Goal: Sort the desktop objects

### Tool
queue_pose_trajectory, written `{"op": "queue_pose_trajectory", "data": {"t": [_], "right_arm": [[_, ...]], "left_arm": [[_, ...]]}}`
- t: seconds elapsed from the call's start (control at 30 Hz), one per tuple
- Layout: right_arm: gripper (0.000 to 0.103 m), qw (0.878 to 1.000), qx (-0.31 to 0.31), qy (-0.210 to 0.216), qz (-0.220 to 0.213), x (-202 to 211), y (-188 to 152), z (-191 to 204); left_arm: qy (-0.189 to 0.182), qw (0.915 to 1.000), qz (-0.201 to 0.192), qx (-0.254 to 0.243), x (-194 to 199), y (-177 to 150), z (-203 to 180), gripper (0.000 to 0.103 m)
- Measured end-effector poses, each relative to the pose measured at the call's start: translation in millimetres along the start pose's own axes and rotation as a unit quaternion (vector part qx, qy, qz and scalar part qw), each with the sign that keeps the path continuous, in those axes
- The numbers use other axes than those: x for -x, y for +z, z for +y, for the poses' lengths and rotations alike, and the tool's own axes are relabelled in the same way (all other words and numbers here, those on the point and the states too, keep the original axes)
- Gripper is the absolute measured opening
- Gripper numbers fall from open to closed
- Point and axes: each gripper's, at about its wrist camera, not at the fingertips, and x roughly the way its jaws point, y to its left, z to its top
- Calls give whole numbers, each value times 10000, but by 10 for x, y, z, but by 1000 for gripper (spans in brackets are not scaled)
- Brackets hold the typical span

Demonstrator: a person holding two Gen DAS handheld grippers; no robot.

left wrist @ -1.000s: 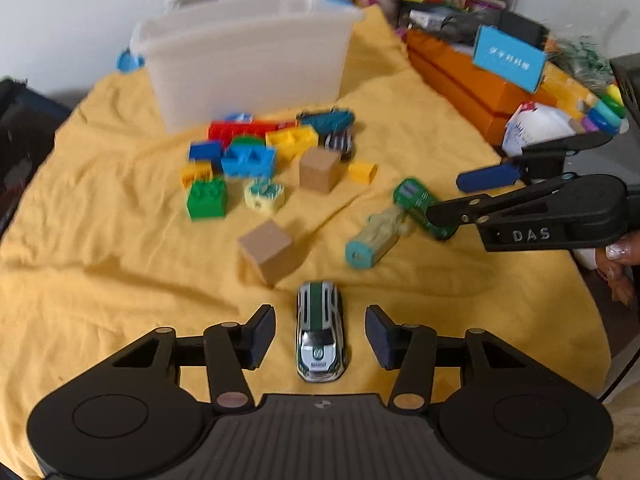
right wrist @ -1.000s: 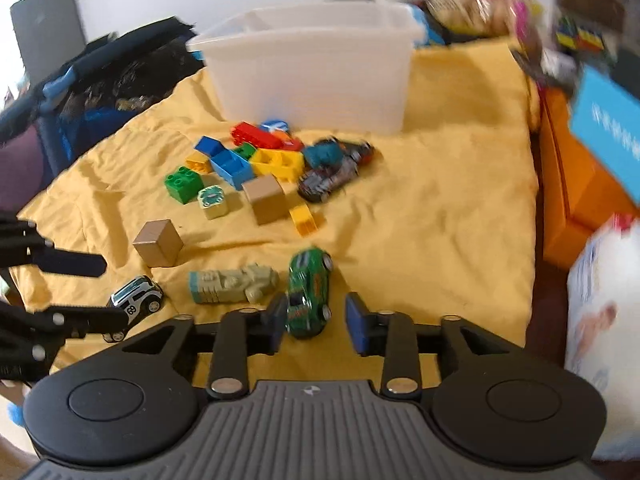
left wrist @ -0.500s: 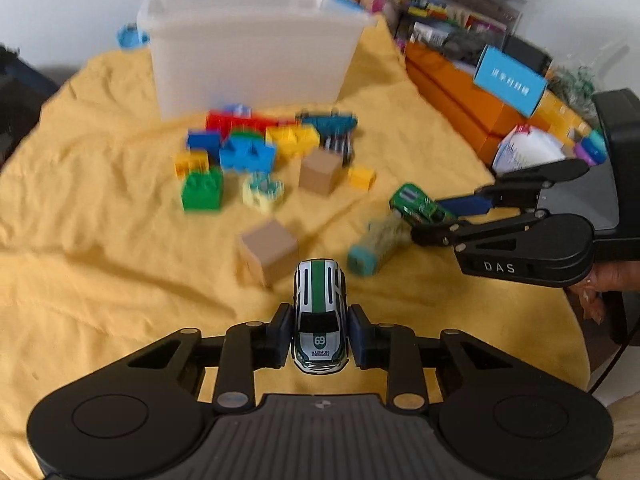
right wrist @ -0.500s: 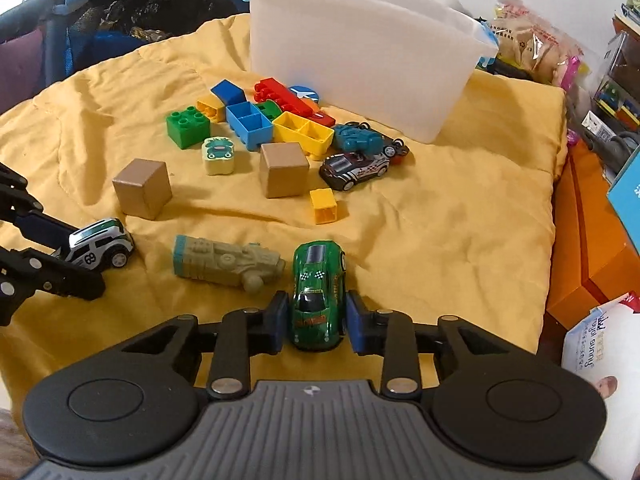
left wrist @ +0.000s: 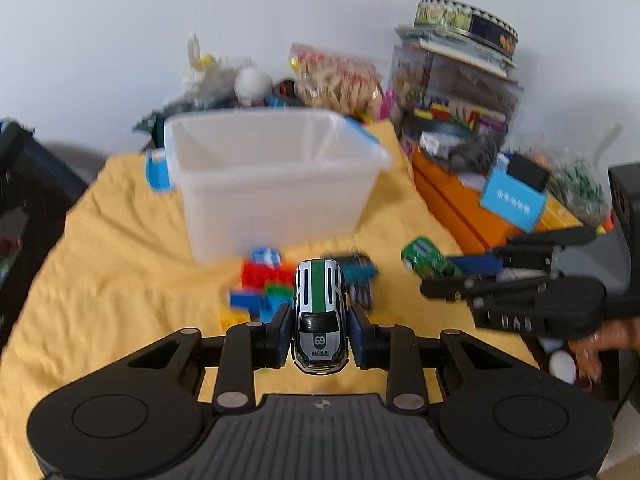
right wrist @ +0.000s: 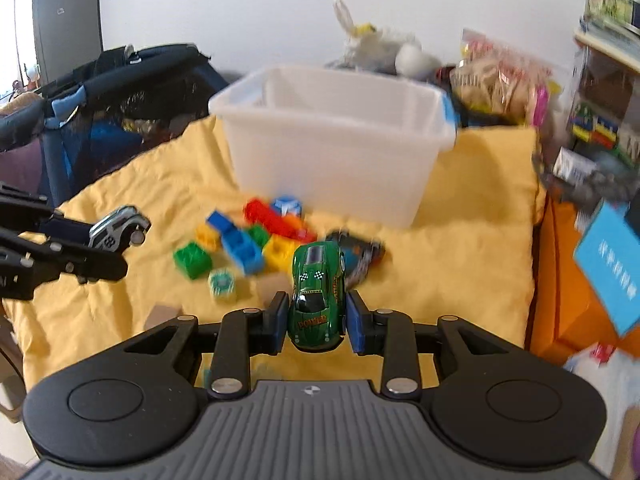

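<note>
The left gripper pinches a white toy car with a green stripe; the right gripper pinches a glossy green toy racing car. Both hang above the yellow cloth. Beyond lie jumbled plastic building blocks, then a translucent white plastic bin.

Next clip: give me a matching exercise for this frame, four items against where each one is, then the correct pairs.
Items:
1. white car with green stripe
2. green car
3. clear plastic bin
4. toy bricks

Places:
A. loose on the yellow cloth in front of the bin
B. clamped in the right claw
C. standing at the back of the cloth
D. clamped in the left claw

Pairs: 1-D, 2-B, 3-C, 4-A
</note>
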Motion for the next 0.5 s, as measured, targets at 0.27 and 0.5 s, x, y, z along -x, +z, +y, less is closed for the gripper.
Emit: {"op": "queue_pose_trajectory", "data": {"t": [0.27, 0.5], "right_arm": [[33, 9988, 292, -58, -395, -73, 343, 19], [33, 9946, 281, -263, -965, -232, 881, -108]], "left_arm": [[161, 9977, -534, -386, -177, 587, 144, 33], [365, 9953, -847, -288, -562, 1159, 370, 33]]}}
